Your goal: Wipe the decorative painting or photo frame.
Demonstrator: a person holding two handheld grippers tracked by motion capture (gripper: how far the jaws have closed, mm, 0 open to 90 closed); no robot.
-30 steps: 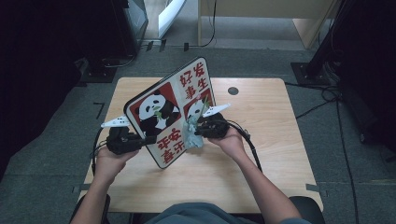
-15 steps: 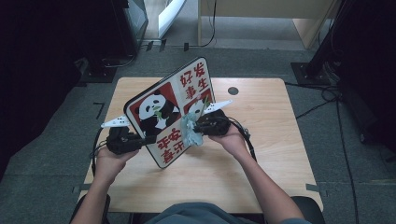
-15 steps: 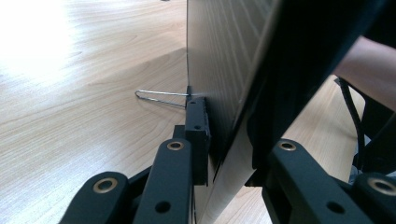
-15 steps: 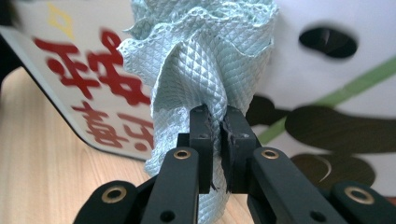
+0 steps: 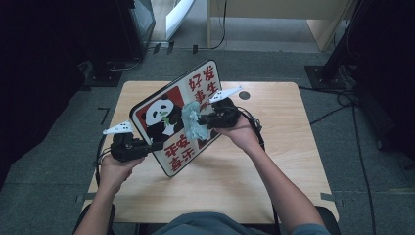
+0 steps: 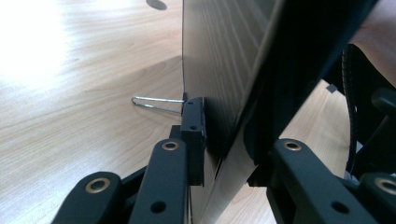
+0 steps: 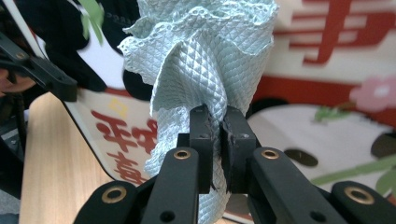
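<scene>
- Panda board [image 5: 173,117]: held tilted above the table [image 5: 274,161], printed face toward the person, long axis running from low near-left to high far-right; lowest corner close to the tabletop, contact cannot be told.
- Cloth [image 5: 194,122]: pale blue, bunched, pressed against the printed face near the middle of the board, just right of the panda picture.
- In the right gripper view the cloth [image 7: 205,70] is seen fanning out above the jaws, with the board's red characters and panda right behind it.
- Right gripper [image 5: 204,119]: jaws clamped tight on the cloth, pointing left into the board face; the nearer hand for the wiping work.
- Left gripper [image 5: 155,145]: at the board's lower left edge, jaws set on either side of the thin panel; they have just been opening a little, with the board edge between them, pads seemingly touching.
- In the left gripper view the panel [image 6: 224,84] is seen edge-on between the two jaws; a wire stand [image 6: 156,103] sticks out from its back.
- Judged relation: uncleaned face lies along the long axis, up-right and down-left of the cloth.
</scene>
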